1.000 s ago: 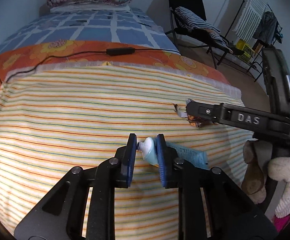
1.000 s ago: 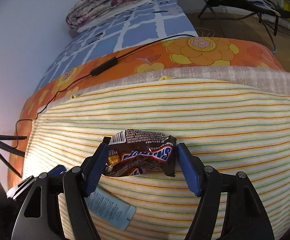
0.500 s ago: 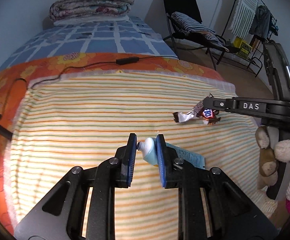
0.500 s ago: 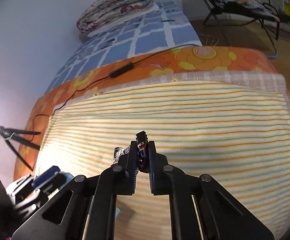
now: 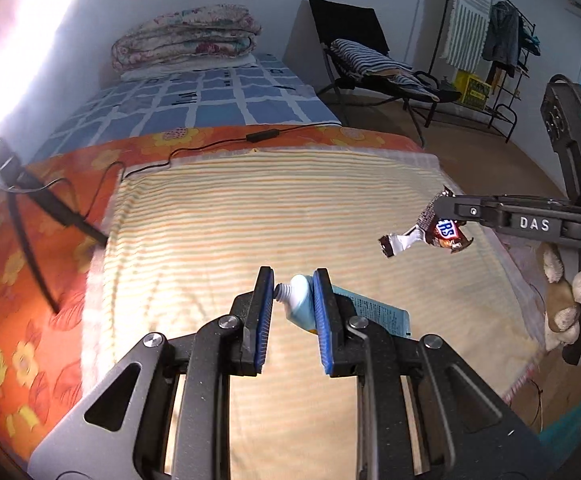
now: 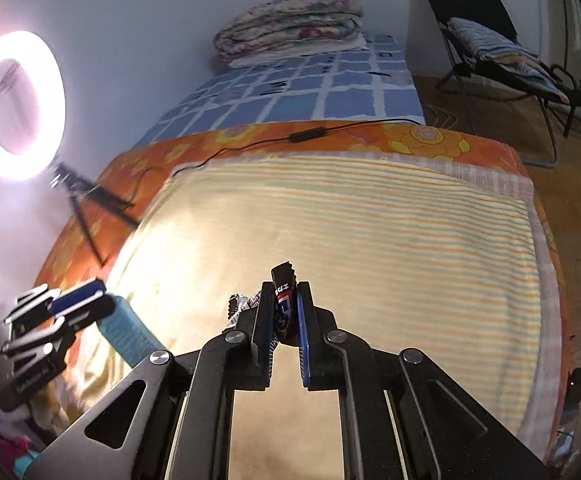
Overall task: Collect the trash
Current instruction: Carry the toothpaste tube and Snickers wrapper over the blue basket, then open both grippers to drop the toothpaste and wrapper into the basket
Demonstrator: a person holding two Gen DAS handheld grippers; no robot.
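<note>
Now, the scene:
Left claw (image 5: 292,300): clenched on a small blue tube (image 5: 302,307); the tube sits low in the middle of the left wrist view, up off the bed, with its white neck sticking out past the blue pads.
Right claw (image 6: 283,312): clenched on a candy wrapper (image 6: 283,300), low in the middle of the right wrist view, above the bed.
Same wrapper from the left wrist view: candy wrapper (image 5: 430,234) hangs from the claw tip at the right side of the frame, over the bed's edge.
Writing: the right claw's arm reads "DAS"; the wrapper shows the letters "RS"; the print on the tube is too small to read.
Bed: a striped yellow blanket (image 5: 274,216) lies over an orange flower sheet (image 5: 30,256).
Cable: a black cable (image 5: 210,146) runs across the orange sheet in the upper middle.
Far end: folded quilts (image 5: 186,40) lie at the top of the frame.
Chair: a black chair (image 5: 354,40) with striped cloth is upper right, off the bed.
Light: a ring light (image 6: 18,104) glows upper left in the right wrist view.
</note>
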